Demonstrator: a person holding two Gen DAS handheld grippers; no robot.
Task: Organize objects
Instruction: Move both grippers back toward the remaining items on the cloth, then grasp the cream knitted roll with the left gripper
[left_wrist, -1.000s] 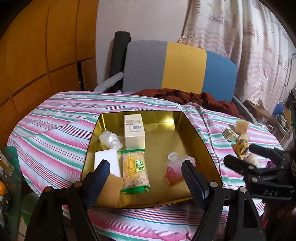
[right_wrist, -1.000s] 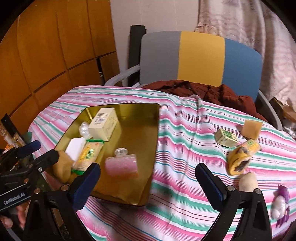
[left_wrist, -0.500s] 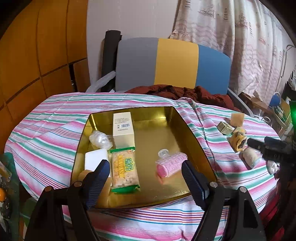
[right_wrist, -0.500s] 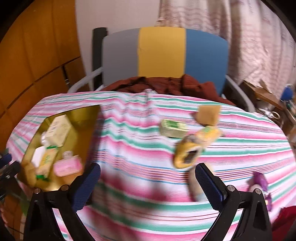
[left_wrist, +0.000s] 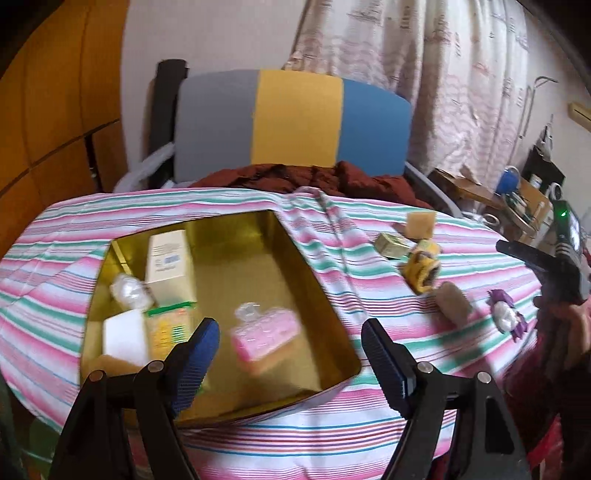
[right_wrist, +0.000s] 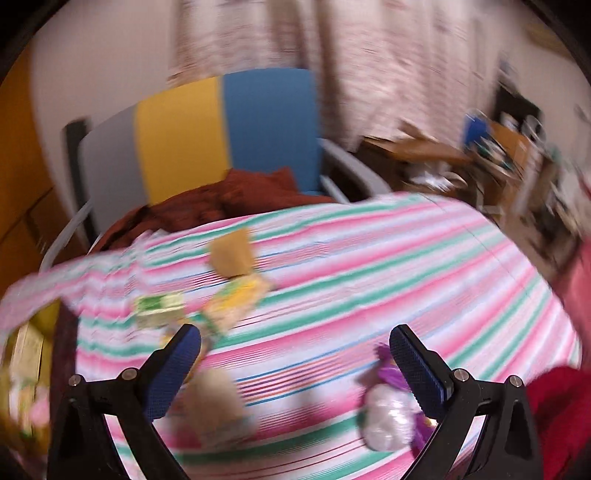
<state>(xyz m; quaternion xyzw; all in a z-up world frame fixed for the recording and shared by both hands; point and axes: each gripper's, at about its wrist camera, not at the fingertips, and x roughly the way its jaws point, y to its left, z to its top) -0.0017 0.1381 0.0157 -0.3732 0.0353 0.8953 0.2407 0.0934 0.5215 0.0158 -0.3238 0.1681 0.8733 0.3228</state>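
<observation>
In the gold tin (left_wrist: 317, 295): cream box (left_wrist: 170, 266), pink case (left_wrist: 264, 334), snack packet (left_wrist: 170, 326).

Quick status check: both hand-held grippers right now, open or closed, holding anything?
Left hand-held gripper: open, holding nothing, above the gold tray.
Right hand-held gripper: open, holding nothing, above the striped tablecloth.

Wrist views, both looking across the striped table (left_wrist: 229, 206)

Left view faces the gold tray (left_wrist: 295, 254); right faces right of it. Both share the chair (right_wrist: 258, 122).

Glossy metal tray (left_wrist: 306, 266) (striped cloth (left_wrist: 369, 435))
</observation>
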